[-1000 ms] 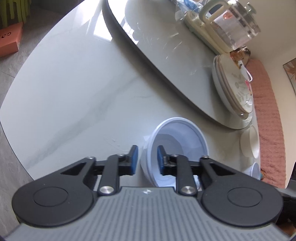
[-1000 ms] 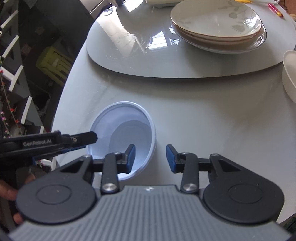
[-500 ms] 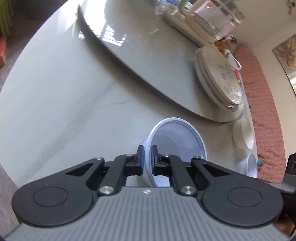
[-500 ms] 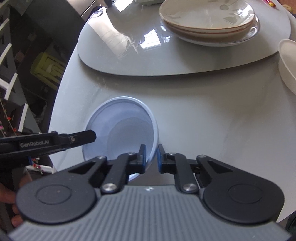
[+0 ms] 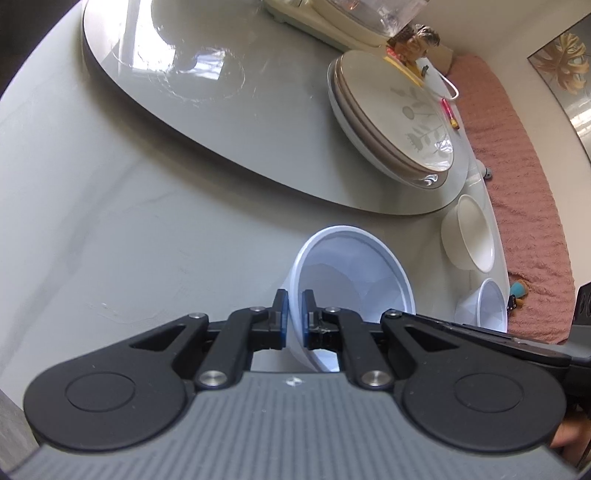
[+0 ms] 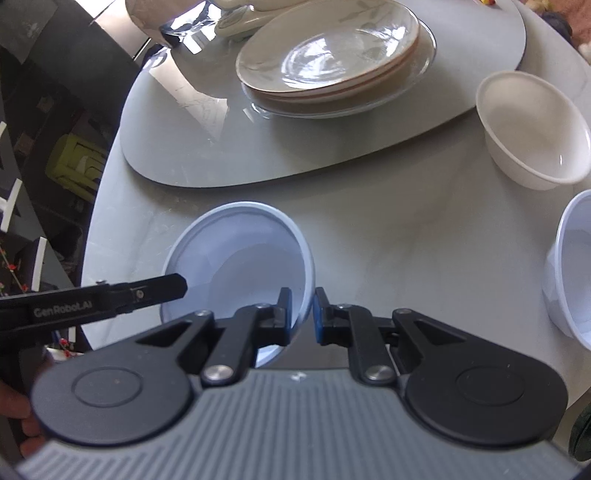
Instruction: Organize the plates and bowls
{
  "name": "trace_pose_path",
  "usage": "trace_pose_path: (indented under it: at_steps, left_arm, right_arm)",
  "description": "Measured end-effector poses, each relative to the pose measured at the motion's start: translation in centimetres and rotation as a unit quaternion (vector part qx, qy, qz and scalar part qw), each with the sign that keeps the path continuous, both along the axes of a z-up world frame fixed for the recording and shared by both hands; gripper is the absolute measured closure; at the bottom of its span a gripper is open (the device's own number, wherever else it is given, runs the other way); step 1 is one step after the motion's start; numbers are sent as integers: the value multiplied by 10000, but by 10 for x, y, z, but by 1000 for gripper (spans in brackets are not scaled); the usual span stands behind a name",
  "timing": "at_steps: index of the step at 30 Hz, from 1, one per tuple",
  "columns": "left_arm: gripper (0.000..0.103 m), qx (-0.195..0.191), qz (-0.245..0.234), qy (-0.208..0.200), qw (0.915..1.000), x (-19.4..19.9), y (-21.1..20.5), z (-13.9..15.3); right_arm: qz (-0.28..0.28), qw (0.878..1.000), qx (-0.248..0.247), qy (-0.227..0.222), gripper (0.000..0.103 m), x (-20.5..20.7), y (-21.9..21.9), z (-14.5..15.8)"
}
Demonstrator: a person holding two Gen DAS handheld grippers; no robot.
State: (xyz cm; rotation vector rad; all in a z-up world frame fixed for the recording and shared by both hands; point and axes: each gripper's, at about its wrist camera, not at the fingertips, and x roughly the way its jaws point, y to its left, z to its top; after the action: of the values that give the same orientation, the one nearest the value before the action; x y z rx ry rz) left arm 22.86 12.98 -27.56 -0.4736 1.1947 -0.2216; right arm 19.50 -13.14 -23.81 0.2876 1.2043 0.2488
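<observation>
A pale blue plastic bowl [image 5: 354, 273] is held by both grippers above the marble table [image 5: 110, 229]. My left gripper [image 5: 294, 314] is shut on its left rim. My right gripper [image 6: 301, 314] is shut on its right rim; the bowl [image 6: 240, 254] shows in the right wrist view with the left gripper's finger across it. A stack of beige plates [image 6: 328, 55] sits on the grey turntable [image 6: 207, 147], also in the left wrist view [image 5: 399, 110]. A white bowl [image 6: 532, 129] and a second blue bowl [image 6: 572, 269] stand at the right.
A kettle-like appliance [image 5: 354, 22] stands at the back of the turntable. A pink cushioned bench [image 5: 524, 177] runs beyond the table's far edge. Dark chairs and a green object [image 6: 74, 166] are left of the table.
Both grippers closed on the blue bowl's rim and lifted it, moving toward the right; the white bowl and second blue bowl came into view.
</observation>
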Motion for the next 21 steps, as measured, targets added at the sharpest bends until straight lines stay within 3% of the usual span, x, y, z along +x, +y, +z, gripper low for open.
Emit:
trace_pose_path:
  at_steps: [3, 8, 12, 15, 21]
  left_arm:
    - [94, 219, -190, 33, 9996, 4, -10, -1]
    - [94, 176, -286, 188, 9993, 3, -15, -3]
    - [94, 397, -360, 156, 9984, 5, -21, 3]
    - [94, 310, -402, 104, 9987, 6, -20, 9]
    - [93, 724, -602, -13, 9956, 3, -25, 24]
  right_arm:
    - [-86, 9999, 65, 29, 88, 3, -6, -4]
    - [-64, 9999, 42, 82, 88, 6, -12, -10]
    - [-181, 9997, 166, 81, 88, 4, -18, -11]
    - [-216, 9996, 135, 80, 87, 5, -20, -11]
    - [-202, 9992, 341, -107, 86, 5, -26, -1]
